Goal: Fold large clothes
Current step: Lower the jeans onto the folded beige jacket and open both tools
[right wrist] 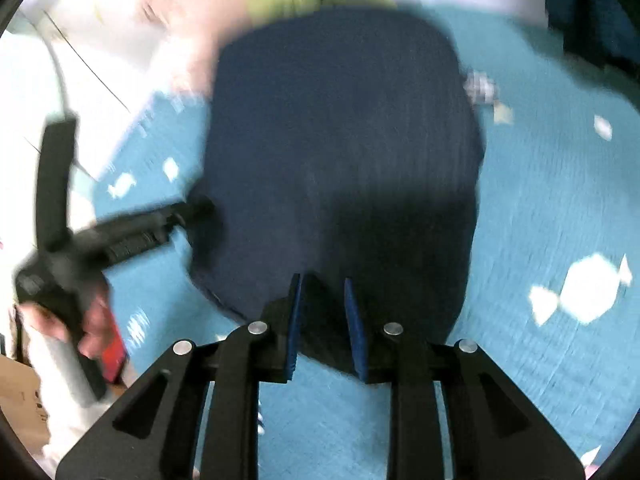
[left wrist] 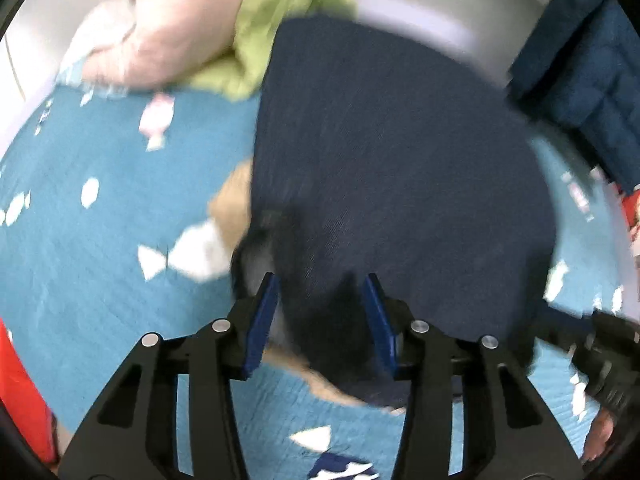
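We hover over a dark navy garment (left wrist: 400, 168) lying folded on the blue candy-print bedspread (left wrist: 100, 240), its near edge by our tools. The left gripper (left wrist: 322, 292) stands with fingers wide around a bunched near corner; the right gripper (right wrist: 322, 300) holds its fingers narrowly parted over the near edge, gripping nothing we can confirm. Both views are blurred. The risk, as we judge it: a hasty pinch could catch only the top layer and drag the fold askew. A pink garment (left wrist: 168, 40) and a green one (left wrist: 280, 20) crowd the bedspread's far edge, and a tan cloth (left wrist: 236, 200) peeks from beneath the navy garment.
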A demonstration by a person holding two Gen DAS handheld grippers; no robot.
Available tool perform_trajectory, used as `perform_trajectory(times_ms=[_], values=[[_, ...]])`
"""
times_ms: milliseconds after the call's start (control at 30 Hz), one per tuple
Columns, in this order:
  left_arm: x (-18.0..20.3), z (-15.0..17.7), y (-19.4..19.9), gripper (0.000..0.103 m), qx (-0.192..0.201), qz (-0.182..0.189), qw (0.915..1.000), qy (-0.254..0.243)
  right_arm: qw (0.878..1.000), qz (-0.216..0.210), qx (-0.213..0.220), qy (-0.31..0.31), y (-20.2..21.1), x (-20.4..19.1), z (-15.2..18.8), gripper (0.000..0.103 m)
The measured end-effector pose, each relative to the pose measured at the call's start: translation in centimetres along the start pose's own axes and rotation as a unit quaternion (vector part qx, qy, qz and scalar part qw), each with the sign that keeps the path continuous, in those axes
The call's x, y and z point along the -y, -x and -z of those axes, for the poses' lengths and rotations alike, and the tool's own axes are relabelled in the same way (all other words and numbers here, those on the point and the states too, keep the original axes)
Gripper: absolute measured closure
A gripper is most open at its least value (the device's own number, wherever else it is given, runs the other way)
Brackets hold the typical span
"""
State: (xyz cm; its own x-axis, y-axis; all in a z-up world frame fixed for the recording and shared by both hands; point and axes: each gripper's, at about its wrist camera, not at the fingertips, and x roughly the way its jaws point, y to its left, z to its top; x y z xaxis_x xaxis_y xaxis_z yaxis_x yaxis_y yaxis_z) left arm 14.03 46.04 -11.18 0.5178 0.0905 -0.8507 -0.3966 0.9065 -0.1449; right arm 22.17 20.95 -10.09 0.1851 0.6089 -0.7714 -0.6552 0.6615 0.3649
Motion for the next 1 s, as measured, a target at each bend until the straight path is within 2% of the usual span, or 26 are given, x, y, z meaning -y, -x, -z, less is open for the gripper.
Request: perform_trajectory(times_ms=[33,100,133,167,233,300,367,433,467,500,533,567,600,633,700,767,867,933,967,1000], values=[[0.3,-1.1,0.5,0.058,0.017,0.012,0.9998,0.001,0.999,0.007,0.035,0.004,0.9,0.2,-1.7,0.081],[0.6,-3.4,0.4,0.059,0.041,0.023,0.9989,0.0,0.996,0.035,0.078,0.011,1.1,0.5,-4.6,0.081],[0.9,-4.6,0.3,0.059,0.052,0.022,0.9984,0.003,0.995,0.04,0.093,0.002,0.9,1.1,-6.1,0.081],[1.1,-6.6,-0.1,0.059,0.069,0.03,0.9971,0.01,0.993,0.027,0.11,-0.016,0.5,1.7,-8.0,0.081],[1.3,-9.8,-0.9,0.06,0.099,0.057,0.9932,0.024,0.991,0.014,0.128,-0.033,-0.3,2.9,-10.1,0.081],[1.2,-12.4,-1.8,0.06,0.119,0.083,0.9886,0.039,0.988,0.029,0.15,-0.035,-3.0,2.7,-12.6,0.081],[0.5,-14.8,-3.7,0.06,0.139,0.098,0.984,0.053,0.988,0.042,0.144,-0.037,-5.8,3.3,-13.8,0.081],[-0.2,-16.5,-7.2,0.062,0.113,0.098,0.9861,0.072,0.988,0.08,0.125,-0.035,-8.5,4.2,-14.5,0.083],[-0.6,-16.9,-9.4,0.073,0.1,0.085,0.9886,0.073,0.989,0.095,0.111,-0.026,-10.8,5.0,-14.5,0.088],[-0.8,-16.9,-11.1,0.09,0.092,0.072,0.9908,0.07,0.99,0.098,0.095,-0.035,-12.0,5.9,-14.7,0.088],[-0.8,-16.6,-13.7,0.093,0.081,0.055,0.9938,0.053,0.991,0.091,0.08,-0.057,-13.2,7.2,-14.6,0.088],[-0.8,-16.3,-15.0,0.093,0.074,0.051,0.9947,0.049,0.991,0.071,0.075,-0.079,-13.8,8.1,-14.6,0.089],[-1.0,-15.7,-15.9,0.093,0.078,0.047,0.9943,0.055,0.99,0.05,0.075,-0.107,-14.0,9.2,-14.6,0.096],[-1.6,-15.4,-16.4,0.093,0.084,0.054,0.993,0.063,0.989,0.046,0.076,-0.117,-14.0,9.5,-14.7,0.098],[-2.9,-15.4,-16.7,0.096,0.081,0.083,0.9891,0.09,0.991,0.06,0.073,-0.097,-14.2,9.0,-15.0,0.099],[-2.8,-15.5,-16.6,0.096,0.079,0.073,0.9905,0.086,0.991,0.079,0.071,-0.076,-14.0,8.0,-15.2,0.099],[-1.3,-15.6,-14.1,0.097,0.075,0.047,0.9935,0.071,0.99,0.098,0.088,-0.046,-11.8,6.3,-14.9,0.098],[-0.3,-14.9,-10.8,0.096,0.081,0.054,0.9931,0.064,0.989,0.077,0.119,-0.037,-8.6,5.1,-13.3,0.093],[0.5,-13.7,-8.6,0.095,0.085,0.066,0.9925,0.058,0.989,0.072,0.121,-0.037,-7.4,4.6,-12.4,0.093],[1.4,-12.3,-7.1,0.094,0.079,0.063,0.994,0.041,0.992,0.066,0.104,-0.034,-6.1,4.0,-10.5,0.093]])
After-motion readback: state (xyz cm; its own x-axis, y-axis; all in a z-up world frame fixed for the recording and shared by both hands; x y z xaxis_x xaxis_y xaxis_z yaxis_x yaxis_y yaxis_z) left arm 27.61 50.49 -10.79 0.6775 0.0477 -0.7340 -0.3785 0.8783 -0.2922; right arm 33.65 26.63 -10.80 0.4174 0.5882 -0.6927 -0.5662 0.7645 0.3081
